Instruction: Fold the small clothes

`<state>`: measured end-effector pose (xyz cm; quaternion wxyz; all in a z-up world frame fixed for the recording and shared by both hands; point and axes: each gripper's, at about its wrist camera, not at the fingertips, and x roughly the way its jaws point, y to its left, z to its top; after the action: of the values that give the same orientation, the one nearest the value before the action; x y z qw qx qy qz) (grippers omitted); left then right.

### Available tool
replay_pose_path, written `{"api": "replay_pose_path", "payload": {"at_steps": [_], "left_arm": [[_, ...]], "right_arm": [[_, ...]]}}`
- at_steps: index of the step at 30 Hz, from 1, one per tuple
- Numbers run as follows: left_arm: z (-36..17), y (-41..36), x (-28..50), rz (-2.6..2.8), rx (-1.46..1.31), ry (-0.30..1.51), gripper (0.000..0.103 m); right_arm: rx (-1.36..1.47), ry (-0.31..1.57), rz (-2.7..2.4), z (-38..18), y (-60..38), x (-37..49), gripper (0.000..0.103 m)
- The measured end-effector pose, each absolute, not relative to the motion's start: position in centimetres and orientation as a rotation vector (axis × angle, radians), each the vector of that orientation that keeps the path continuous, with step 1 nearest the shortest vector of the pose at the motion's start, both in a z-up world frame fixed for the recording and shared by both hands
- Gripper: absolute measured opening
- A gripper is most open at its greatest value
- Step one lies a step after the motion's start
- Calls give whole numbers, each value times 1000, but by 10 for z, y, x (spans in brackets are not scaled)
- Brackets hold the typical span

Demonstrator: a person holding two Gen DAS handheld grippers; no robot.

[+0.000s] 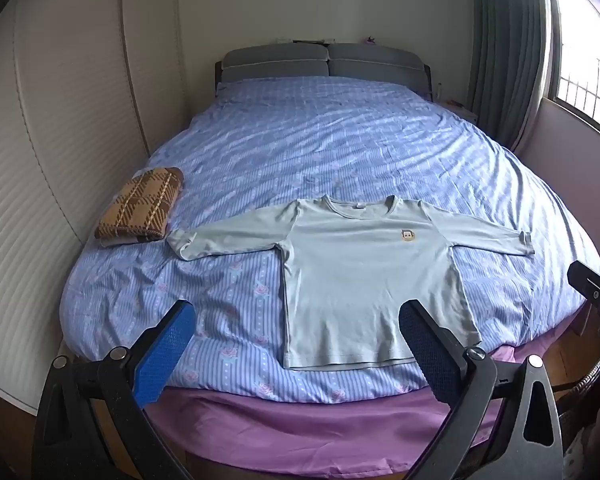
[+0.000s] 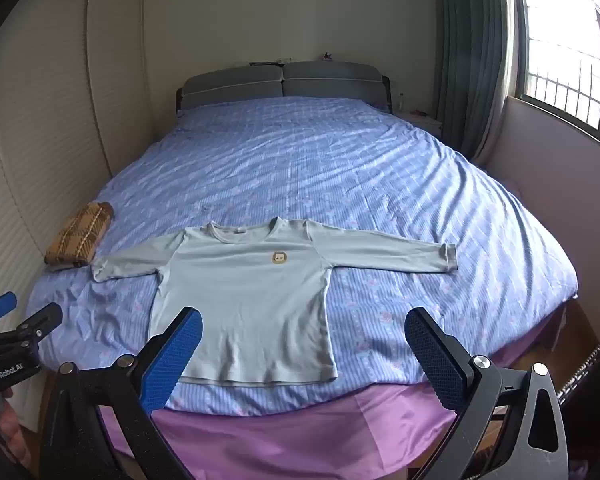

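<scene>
A pale blue long-sleeved shirt (image 1: pixel 360 280) is seen laid flat, front up, near the foot of a bed (image 1: pixel 340 140), its hem toward the bed's near edge and its neckline toward the headboard (image 1: pixel 324 62). Both sleeves are spread straight out to the sides, and a small round animal patch (image 1: pixel 407 237) is shown on the chest. No fold is visible in the garment: body and sleeves are fully opened out, so the folding of this piece is judged not yet begun.

Just beyond the cuff of the sleeve nearer the wall, a brown plaid cloth (image 1: pixel 140 208) is seen already folded into a neat rectangle, apparently one item finished and set aside. No further unfolded clothes are visible on the striped blue bedcover.

The left gripper (image 1: pixel 296 324) is held above the near edge of the bed, its jaws spread wide and empty, framing the shirt's hem and its wall-side lower corner. The right gripper (image 2: pixel 304 330) is likewise held with jaws wide and nothing between them, over the hem's window-side corner. Neither is touching the fabric.

The sleeves and the body are left to be folded. A window (image 2: pixel 572 68) and grey curtain (image 2: pixel 472 60) are seen beside the bed.
</scene>
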<state>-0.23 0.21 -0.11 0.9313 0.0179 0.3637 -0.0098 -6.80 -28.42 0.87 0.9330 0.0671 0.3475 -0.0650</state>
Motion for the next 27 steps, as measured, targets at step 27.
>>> {"api": "replay_pose_path", "payload": {"at_steps": [27], "left_arm": [[1, 2, -6, -11, 43, 744, 103]], "right_arm": [[139, 702, -135, 13, -282, -70, 102]]}}
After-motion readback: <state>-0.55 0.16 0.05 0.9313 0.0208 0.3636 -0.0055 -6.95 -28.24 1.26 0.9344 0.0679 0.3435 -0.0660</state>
